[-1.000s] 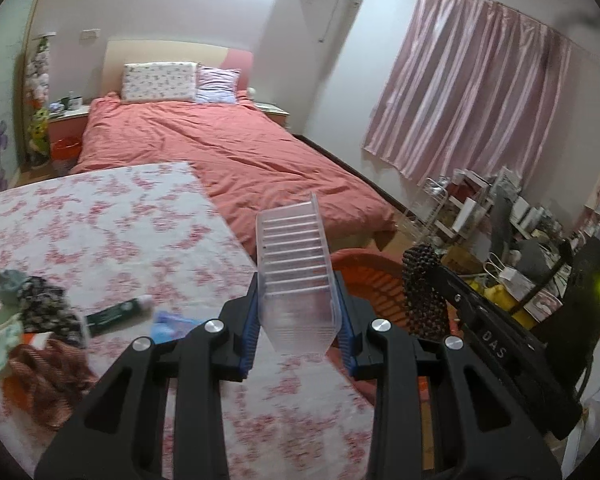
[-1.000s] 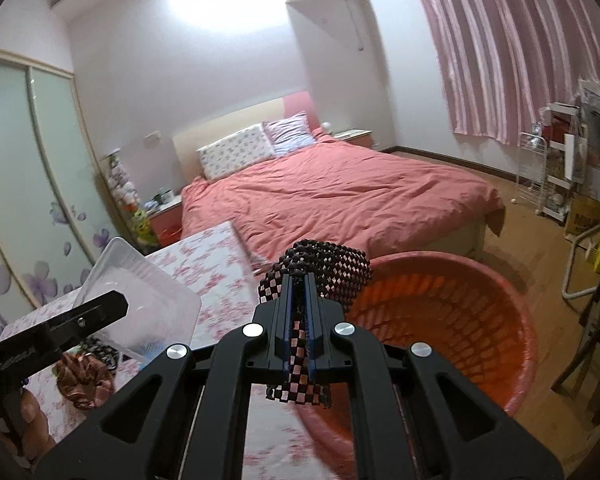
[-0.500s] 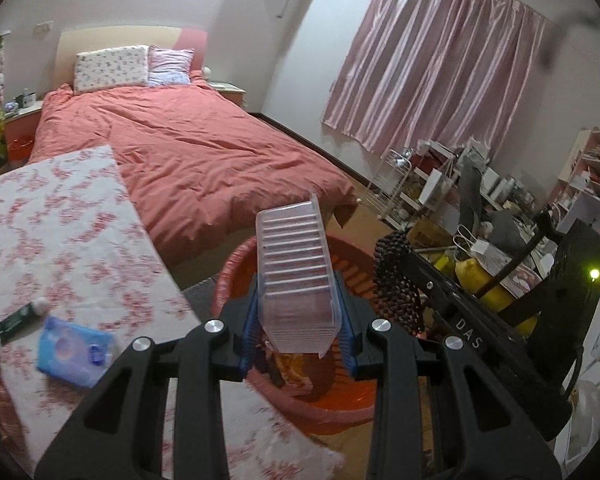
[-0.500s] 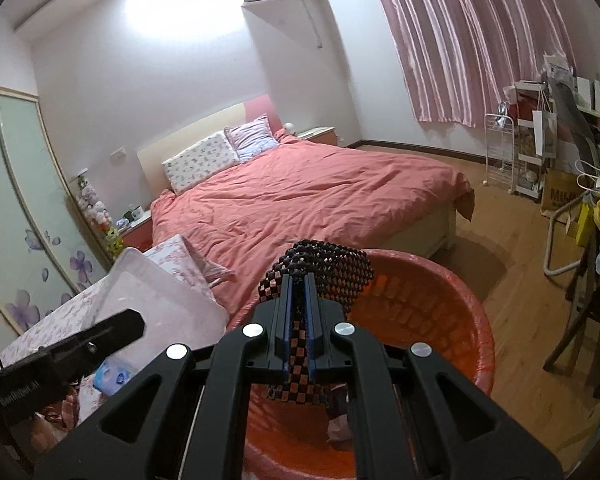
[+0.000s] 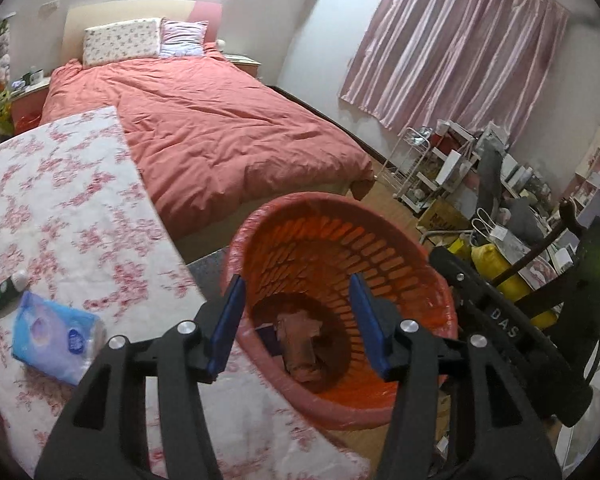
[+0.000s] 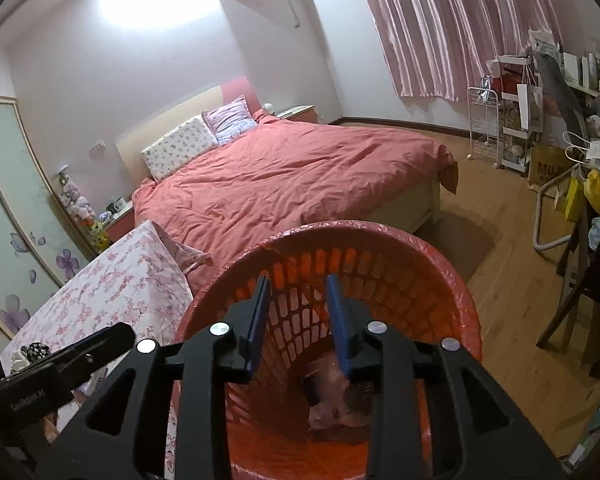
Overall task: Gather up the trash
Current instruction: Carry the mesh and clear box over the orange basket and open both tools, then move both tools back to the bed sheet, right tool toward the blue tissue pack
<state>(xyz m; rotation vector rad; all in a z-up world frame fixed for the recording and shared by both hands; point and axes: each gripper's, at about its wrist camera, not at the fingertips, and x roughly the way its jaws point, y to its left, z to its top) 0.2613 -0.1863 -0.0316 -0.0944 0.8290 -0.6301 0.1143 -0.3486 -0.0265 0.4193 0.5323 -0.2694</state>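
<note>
Trash [image 5: 300,344] [image 6: 332,404], crumpled pinkish scraps beside a dark purple piece, lies at the bottom of the slotted orange basket [image 5: 416,264] [image 6: 440,276] beside the floral worktop [image 5: 60,208]; left tool [image 5: 298,322] and right tool [image 6: 298,318] hover above it, jaws apart, empty.

A home bedroom: a bed [image 5: 204,136] with pillows [image 5: 122,40] is lying at twelve o'clock, pink curtains [image 5: 456,48] hanging at two.
</note>
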